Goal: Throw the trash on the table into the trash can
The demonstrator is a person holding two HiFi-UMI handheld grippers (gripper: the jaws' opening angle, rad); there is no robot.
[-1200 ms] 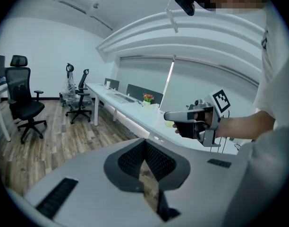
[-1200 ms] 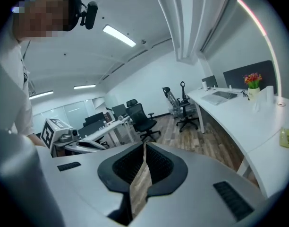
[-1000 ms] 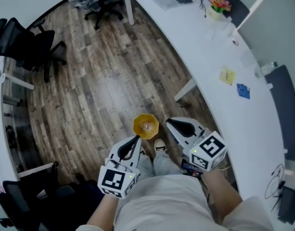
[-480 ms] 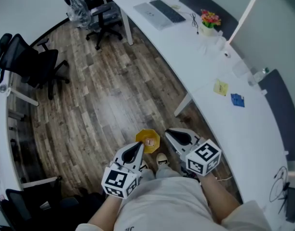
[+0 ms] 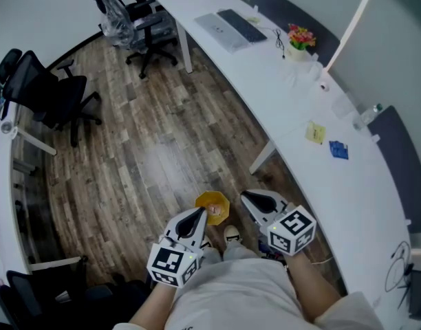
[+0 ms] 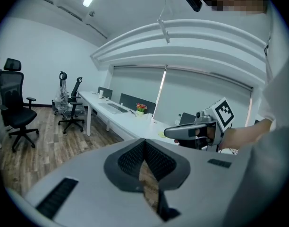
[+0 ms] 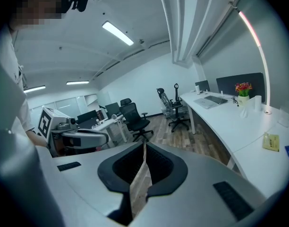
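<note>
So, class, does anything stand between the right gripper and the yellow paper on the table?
Nothing visible: only air and bare table lie between the right gripper and the yellow paper; the blue scrap sits beside it.

Bright, even, bluish office light; a ceiling strip light (image 7: pixel 118 33) glows at the upper left of the right gripper view. Both gripper views curve into dark rounded corners, and the close right tongs (image 7: pixel 144 148) look soft.

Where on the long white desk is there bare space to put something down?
Barest: the desk's near stretch, this side of the yellow note and the blue item. Crowded: the far end, around the keyboard and the flower pot.
</note>
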